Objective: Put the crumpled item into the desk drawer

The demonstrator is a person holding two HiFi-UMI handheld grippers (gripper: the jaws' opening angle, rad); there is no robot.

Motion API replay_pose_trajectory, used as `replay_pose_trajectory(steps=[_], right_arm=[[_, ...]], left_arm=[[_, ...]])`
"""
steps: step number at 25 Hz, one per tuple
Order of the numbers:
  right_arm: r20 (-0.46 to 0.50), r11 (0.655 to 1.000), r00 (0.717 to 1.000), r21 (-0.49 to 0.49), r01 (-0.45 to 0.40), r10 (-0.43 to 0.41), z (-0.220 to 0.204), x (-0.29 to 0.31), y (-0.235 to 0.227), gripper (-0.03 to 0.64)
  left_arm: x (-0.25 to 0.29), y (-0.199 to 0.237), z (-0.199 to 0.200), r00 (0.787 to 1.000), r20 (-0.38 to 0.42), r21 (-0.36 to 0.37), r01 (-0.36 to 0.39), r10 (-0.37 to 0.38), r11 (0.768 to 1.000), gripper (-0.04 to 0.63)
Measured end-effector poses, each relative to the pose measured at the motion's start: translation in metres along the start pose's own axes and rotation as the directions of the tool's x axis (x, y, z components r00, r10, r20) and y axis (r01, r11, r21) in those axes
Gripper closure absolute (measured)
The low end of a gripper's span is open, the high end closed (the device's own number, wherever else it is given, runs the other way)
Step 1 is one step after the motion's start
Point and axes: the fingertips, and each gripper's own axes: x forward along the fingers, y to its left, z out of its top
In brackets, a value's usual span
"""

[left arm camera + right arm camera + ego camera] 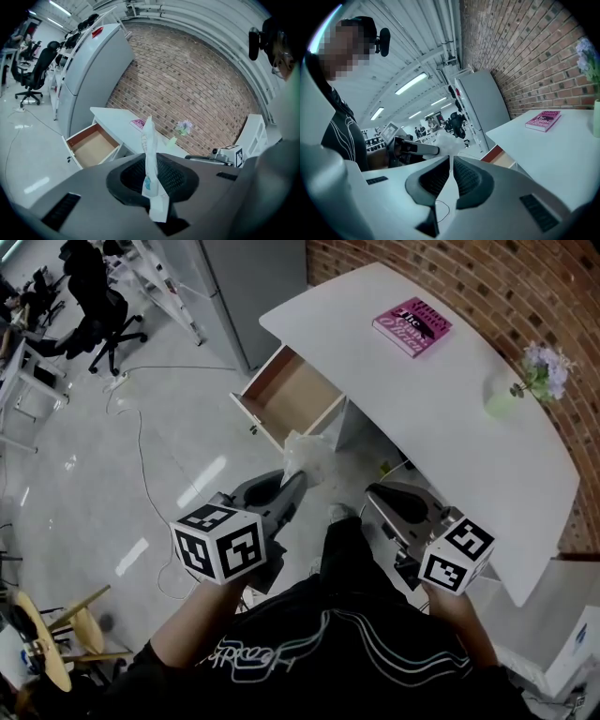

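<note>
The crumpled item [305,454], a whitish scrunched plastic wrapper, sticks up from my left gripper [294,484], which is shut on it. In the left gripper view the crumpled item [150,159] stands pinched between the dark pads of the left gripper [151,174]. The desk drawer [286,395] is pulled open with a bare wooden bottom, just ahead of the held item; the drawer [93,147] also shows at lower left in the left gripper view. My right gripper [380,495] hangs beside it under the desk edge, and the right gripper [451,161] has its jaws together with nothing between them.
The white curved desk [441,418] carries a pink book [412,326] and a small vase of flowers [530,379]. A brick wall runs behind it and a grey cabinet [89,79] stands left of the drawer. A cable [141,427] lies on the floor, and office chairs [94,306] stand far left.
</note>
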Motion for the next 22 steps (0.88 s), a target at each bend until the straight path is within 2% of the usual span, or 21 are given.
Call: replay_pose_trajectory(steps=[10,22], right_arm=[[-0.016,0.997,0.997,0.003,-0.073,0.073,0.027,0.050,-0.047,0.561],[-0.080,0.991,0.988,0.018,-0.134,0.135,0.055,0.142,-0.122,0.561]], left_arm=[[0.035,0.060,0.030,0.991,0.012,-0.045,-0.132,0.132,0.990,0.531],[0.106,0.184,0.054,0.963,-0.043,-0.134,-0.270,0.267,0.953,0.531]])
